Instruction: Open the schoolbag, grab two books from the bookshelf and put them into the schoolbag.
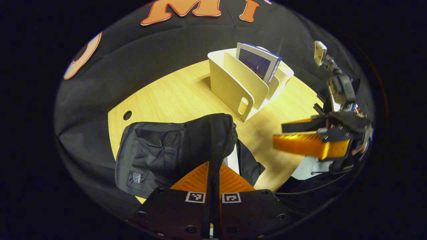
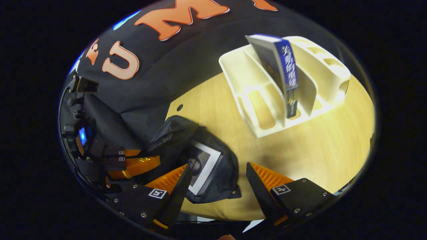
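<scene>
Nearest to me, my left gripper (image 1: 213, 180) has its two orange ribbed fingers pressed together on the zipper edge of the black fabric schoolbag (image 1: 156, 153), holding that flap up so the mouth stays open. In the right gripper view the same gripper (image 2: 146, 165) sits at the bag's left side.

The schoolbag (image 2: 200, 156) lies on the near left part of the light wooden table (image 2: 317, 146). Inside its open mouth I see a white-bordered book with a dark cover picture (image 2: 201, 165), lying flat. I judge that to be the first book, already in.

My right gripper (image 2: 217, 180) hangs above the bag's near edge with its fingers spread wide and nothing between them. In the left gripper view it (image 1: 283, 133) shows to the right of the bag, above the table.

Farther off, toward the right, stands the cream plastic bookshelf with upright dividers (image 2: 253, 96). One blue-spined book (image 2: 283, 66) leans in a middle slot; its cover faces the left gripper view (image 1: 257, 63).

Step in hand, as I judge it: between the first and second book. The next move calls for carrying the open right gripper far and right to the shelf, closing on the blue book's upper edge, and lifting it clear of the dividers while the left grip keeps the bag open.
</scene>
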Motion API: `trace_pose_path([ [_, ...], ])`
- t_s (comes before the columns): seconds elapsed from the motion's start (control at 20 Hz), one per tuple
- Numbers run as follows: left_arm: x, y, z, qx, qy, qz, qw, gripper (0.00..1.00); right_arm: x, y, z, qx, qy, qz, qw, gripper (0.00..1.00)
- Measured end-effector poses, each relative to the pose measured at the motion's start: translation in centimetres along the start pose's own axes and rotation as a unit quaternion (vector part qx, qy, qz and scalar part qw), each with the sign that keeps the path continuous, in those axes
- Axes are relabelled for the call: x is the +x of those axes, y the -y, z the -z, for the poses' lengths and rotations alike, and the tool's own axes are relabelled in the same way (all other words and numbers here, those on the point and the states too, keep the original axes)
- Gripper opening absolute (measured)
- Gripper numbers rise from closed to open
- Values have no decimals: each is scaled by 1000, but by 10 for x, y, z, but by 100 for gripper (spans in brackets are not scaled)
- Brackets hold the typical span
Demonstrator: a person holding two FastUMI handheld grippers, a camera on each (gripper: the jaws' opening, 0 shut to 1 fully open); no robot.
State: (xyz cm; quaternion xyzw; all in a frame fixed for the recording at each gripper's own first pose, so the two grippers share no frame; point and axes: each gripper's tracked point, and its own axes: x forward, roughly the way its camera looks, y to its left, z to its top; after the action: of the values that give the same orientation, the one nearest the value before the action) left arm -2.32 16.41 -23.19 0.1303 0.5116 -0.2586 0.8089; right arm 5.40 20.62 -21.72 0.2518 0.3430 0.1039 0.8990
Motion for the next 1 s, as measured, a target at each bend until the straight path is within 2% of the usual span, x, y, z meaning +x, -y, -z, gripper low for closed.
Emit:
trace_pose_path([
  [0.25, 9, 11, 1, 1, -7, -22, 1000, 4, -37, 32, -57, -30, 58, 37, 997, 98],
  [0.35, 11, 11, 1, -2, -10, -28, 1000, 4, -50, 49, -67, -47, 55, 49, 996, 98],
  [0.5, 11, 12, 1, -3, -13, -33, 999, 4, -66, 65, -81, -86, 25, 70, 994, 98],
  [0.65, 11, 12, 1, -7, -17, -35, 999, 4, -78, 80, -98, -137, -13, 93, 986, 98],
  [1.0, 12, 13, 4, -17, -19, -37, 999, 4, -82, 79, -148, -176, -69, 91, 978, 99],
])
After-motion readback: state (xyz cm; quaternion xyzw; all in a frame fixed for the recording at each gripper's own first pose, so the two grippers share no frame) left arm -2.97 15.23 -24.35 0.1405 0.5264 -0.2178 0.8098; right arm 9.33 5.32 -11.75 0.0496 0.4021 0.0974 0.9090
